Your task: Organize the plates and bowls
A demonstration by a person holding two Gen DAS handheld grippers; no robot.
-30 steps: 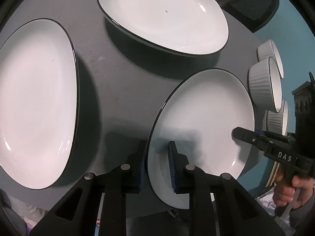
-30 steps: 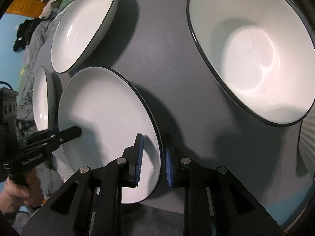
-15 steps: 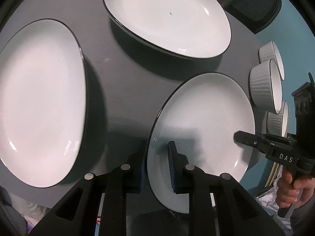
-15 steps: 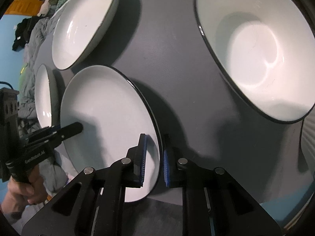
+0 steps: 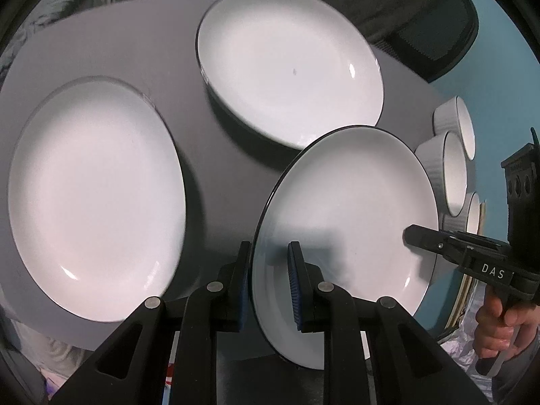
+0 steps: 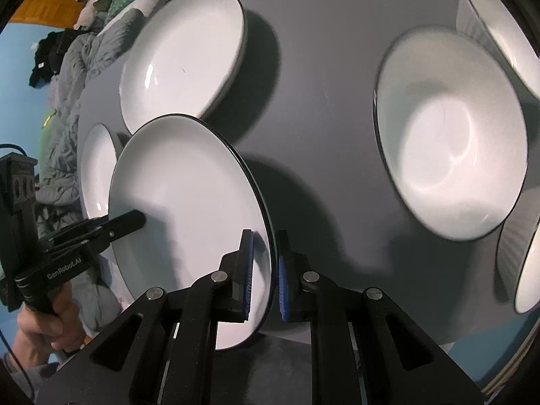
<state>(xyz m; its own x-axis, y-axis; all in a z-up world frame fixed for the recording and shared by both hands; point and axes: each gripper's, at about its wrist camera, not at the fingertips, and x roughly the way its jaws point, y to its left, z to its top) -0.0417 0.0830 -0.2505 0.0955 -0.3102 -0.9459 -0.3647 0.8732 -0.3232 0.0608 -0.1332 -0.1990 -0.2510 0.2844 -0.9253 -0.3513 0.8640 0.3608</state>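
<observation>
- Held plate [image 5: 351, 209]: a white plate with a dark rim, in the lower centre-right of the left wrist view and the lower left of the right wrist view. It appears lifted clear of the grey table [image 5: 209, 168], with one gripper on each opposite edge.
- Left gripper [image 5: 270, 287]: clamped on the plate's near rim, one blue pad on top and one below. Pinching the rim suits a thin, flat dish with no handle.
- Right gripper [image 6: 265, 273]: its jaws have just been closing and now grasp the opposite rim, which stands between the blue pads. A second grip probably keeps the plate from tipping.
- Deep plate [image 5: 290, 71]: in the upper centre of the left wrist view, resting on the table just beyond the held plate. It looks a likely place to stack.
- Wide plate [image 5: 94, 199]: at the left of that view, lying flat and apart from the others.
- Bowl [image 6: 449, 165]: at the right of the right wrist view, untouched. Ribbed bowls [image 5: 449, 172] sit at the right edge of the left wrist view, grouped apart from the plates.
</observation>
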